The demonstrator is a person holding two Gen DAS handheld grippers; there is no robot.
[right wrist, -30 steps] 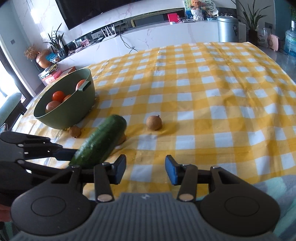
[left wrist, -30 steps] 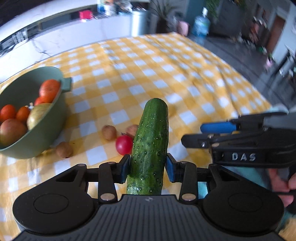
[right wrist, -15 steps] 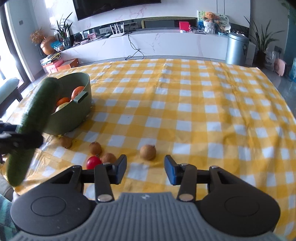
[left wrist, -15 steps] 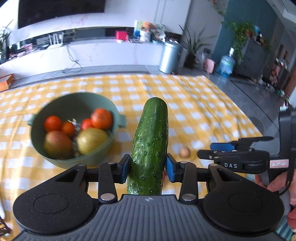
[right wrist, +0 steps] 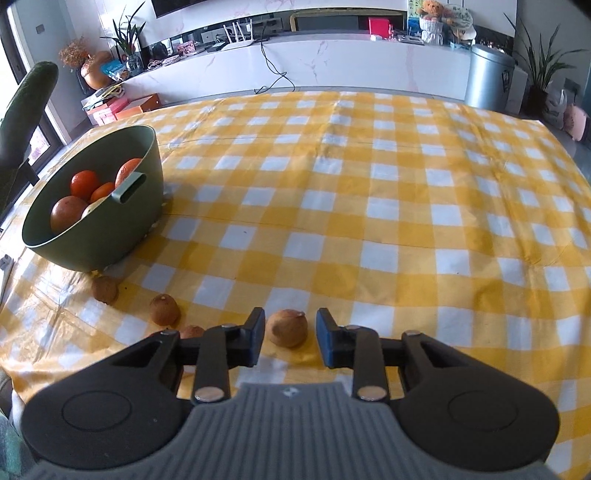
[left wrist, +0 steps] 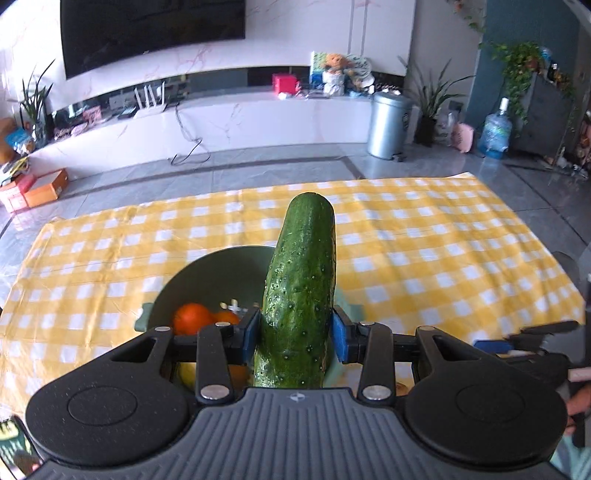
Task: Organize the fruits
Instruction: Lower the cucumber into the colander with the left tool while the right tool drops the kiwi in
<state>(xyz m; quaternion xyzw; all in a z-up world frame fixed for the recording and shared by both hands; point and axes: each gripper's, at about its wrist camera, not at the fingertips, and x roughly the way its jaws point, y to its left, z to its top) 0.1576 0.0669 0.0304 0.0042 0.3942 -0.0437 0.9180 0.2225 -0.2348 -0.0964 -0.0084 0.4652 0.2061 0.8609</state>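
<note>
Left gripper clamps an upright cucumber above the green bowl of oranges on the yellow checked tablecloth. Right gripper, tilted downward, has just been narrowing around a brown fruit, pads not touching it.

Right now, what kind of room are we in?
Most likely a home living room: a large wall-mounted TV over a long marble media console, houseplants, and a table with a yellow checked cloth.
</note>
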